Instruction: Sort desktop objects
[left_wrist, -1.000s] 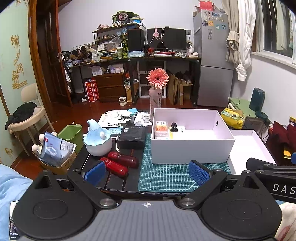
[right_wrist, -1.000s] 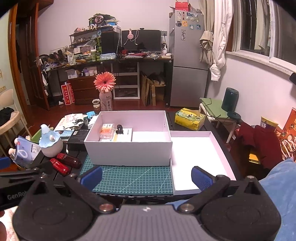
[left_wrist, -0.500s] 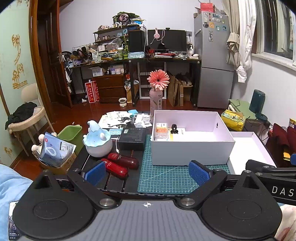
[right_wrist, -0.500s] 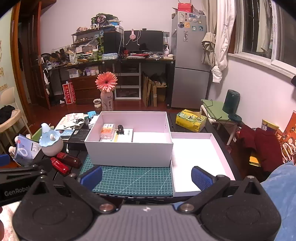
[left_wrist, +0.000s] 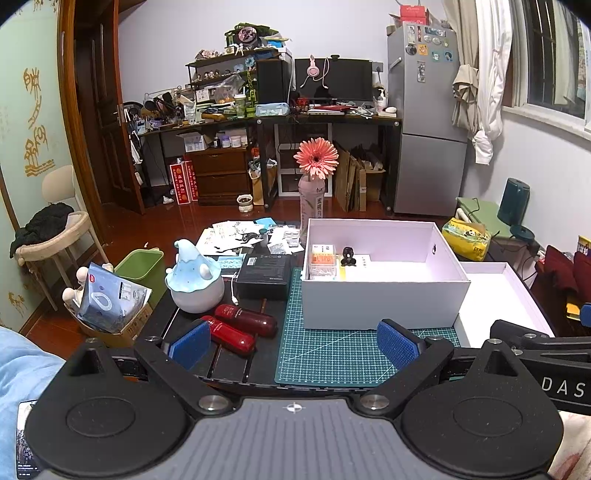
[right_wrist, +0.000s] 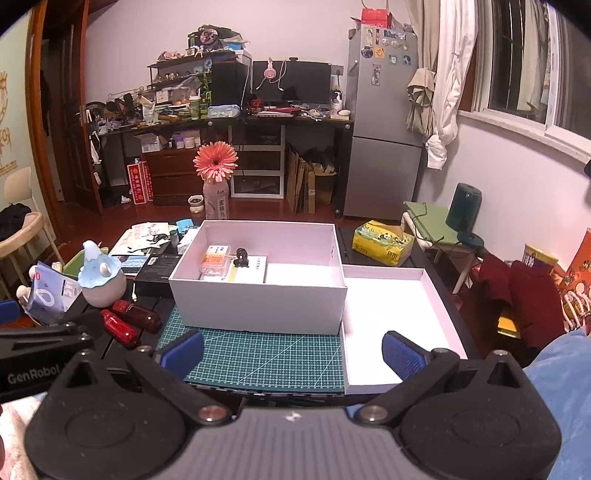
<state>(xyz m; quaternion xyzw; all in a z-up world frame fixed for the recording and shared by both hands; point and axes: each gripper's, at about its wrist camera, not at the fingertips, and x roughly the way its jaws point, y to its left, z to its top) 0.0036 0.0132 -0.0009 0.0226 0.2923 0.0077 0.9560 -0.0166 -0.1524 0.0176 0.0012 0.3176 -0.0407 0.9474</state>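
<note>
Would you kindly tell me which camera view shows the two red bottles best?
The left wrist view: both red bottles lie whole and unobstructed beside the green mat. In the right wrist view the red bottles sit smaller at the left edge, partly behind the left gripper's arm.

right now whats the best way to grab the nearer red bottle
Grip the nearer red bottle across its middle, coming from above with the left hand-held gripper. It lies flat beside the other red bottle, so its ends probably offer little hold.
</note>
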